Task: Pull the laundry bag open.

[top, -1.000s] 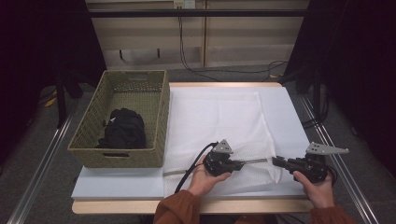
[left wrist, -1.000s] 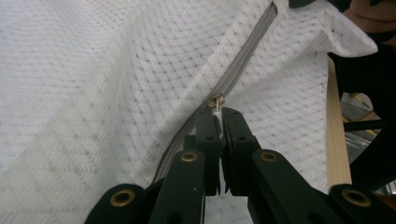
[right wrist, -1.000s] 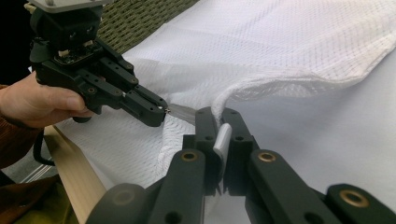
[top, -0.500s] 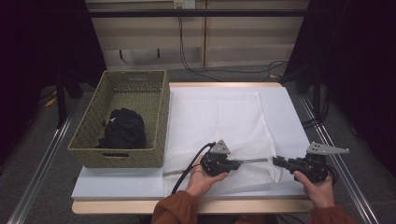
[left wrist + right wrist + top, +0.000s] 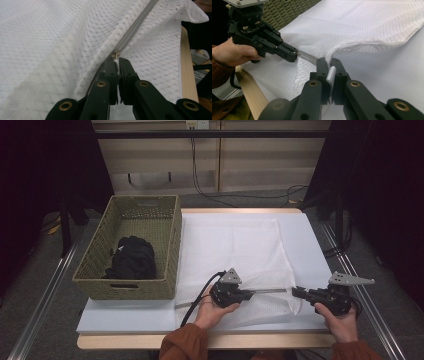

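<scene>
my left gripper [image 5: 117,60] is clenched on the zipper pull [image 5: 115,54] of the white mesh bag [image 5: 235,250], my right gripper [image 5: 329,62] is clamped on the bag's corner just ahead of it. the zipper [image 5: 267,291] between them looks closed, so the opening is still to do. the black clothing [image 5: 132,257] waits in the basket [image 5: 170,240], far left. only my left gripper view reveals the pull itself.
</scene>
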Motion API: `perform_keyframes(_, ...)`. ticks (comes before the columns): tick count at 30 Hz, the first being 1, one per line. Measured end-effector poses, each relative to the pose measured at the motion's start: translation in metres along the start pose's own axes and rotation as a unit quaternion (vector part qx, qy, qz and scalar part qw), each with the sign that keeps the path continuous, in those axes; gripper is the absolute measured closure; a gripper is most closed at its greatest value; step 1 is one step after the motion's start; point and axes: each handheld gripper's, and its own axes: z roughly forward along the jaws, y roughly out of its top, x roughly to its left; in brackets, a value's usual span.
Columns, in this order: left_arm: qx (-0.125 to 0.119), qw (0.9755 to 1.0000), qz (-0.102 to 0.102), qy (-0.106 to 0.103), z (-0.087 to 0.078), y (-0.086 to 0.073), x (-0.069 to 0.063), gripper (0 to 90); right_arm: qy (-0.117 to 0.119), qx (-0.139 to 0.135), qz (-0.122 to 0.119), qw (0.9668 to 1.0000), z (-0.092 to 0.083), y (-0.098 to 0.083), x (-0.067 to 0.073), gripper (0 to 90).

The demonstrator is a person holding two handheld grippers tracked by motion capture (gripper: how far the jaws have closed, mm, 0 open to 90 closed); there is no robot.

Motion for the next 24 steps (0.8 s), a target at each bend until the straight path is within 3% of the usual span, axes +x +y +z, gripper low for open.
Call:
perform_keyframes(5,0.011,0.9999,0.002,0.003,-0.005,-0.002,0.003,86.6,0.0,-0.001,0.002,1.0,0.0,0.0,0.0,87.0)
perform_keyframes(24,0.018,0.9998,-0.003,0.006,-0.011,-0.007,0.006,86.6,0.001,0.0,0.006,1.0,0.0,-0.001,0.0,87.0)
